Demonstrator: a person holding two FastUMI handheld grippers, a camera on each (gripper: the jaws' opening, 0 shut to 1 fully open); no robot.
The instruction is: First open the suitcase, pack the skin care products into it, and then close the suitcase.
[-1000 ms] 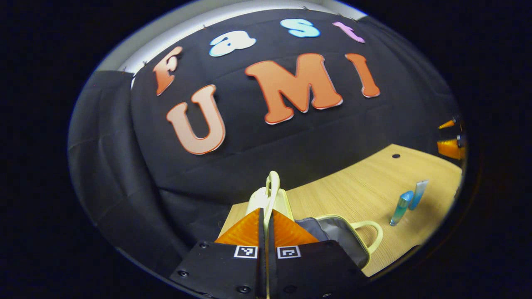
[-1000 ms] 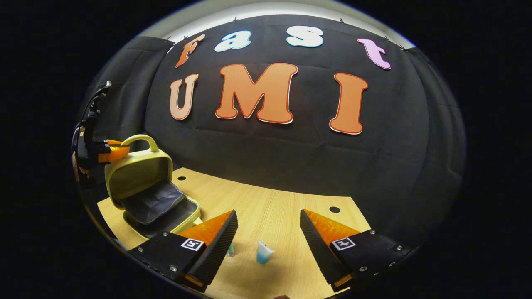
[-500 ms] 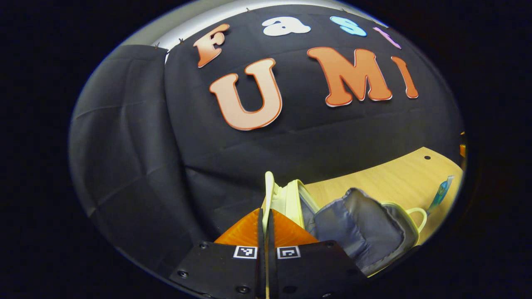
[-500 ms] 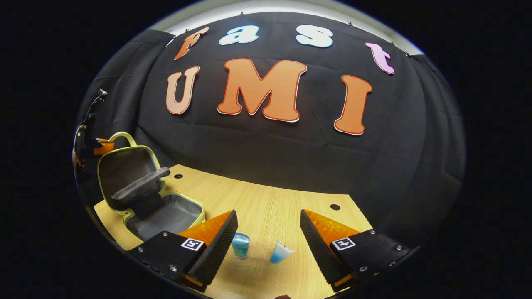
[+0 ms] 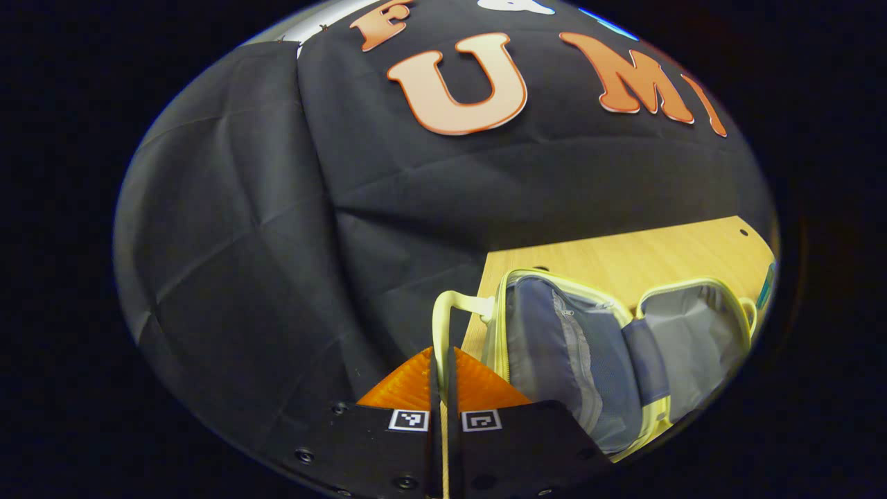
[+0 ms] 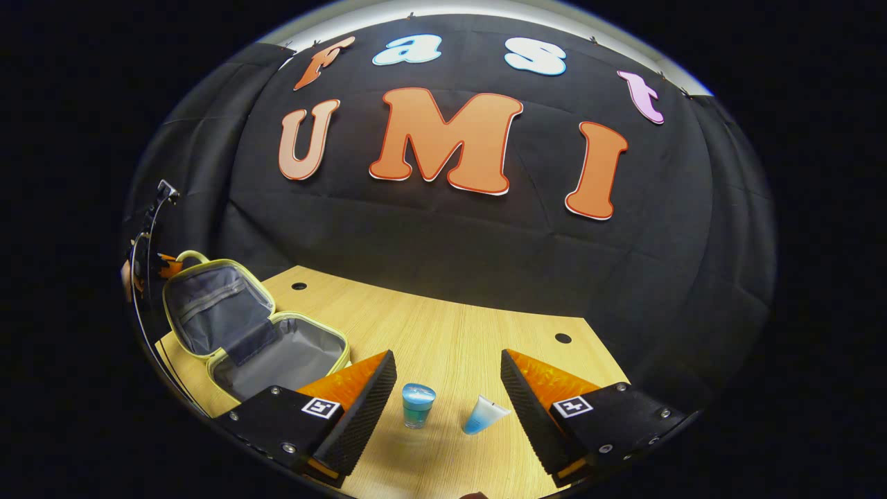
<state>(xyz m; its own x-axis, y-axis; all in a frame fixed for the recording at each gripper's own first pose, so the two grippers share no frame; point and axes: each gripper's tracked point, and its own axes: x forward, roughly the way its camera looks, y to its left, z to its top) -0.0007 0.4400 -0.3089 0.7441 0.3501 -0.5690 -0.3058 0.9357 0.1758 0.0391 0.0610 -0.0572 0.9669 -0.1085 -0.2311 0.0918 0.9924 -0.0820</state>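
Note:
The pale yellow suitcase (image 5: pixel 610 346) lies open on the wooden table, its grey-lined lid folded back toward the table's left edge. My left gripper (image 5: pixel 442 360) is shut on the lid's yellow handle (image 5: pixel 443 319). In the right gripper view the open suitcase (image 6: pixel 235 333) sits at far left, with the left gripper (image 6: pixel 156 267) behind its lid. My right gripper (image 6: pixel 449 367) hovers open above a small blue bottle (image 6: pixel 418 404) standing upright and a blue-white tube (image 6: pixel 484 414) lying on the table; both show between its fingers, untouched.
The wooden table (image 6: pixel 450 326) has two small round holes (image 6: pixel 299 285) (image 6: pixel 563 338) near its back edge. Black cloth walls close in behind and on the left. A teal product (image 5: pixel 766 285) peeks in beyond the suitcase at the left gripper view's right edge.
The left gripper has swung the lid by its handle from upright to laid back and wide open. The right gripper drew back slightly, bringing bottle and tube fuller into view.

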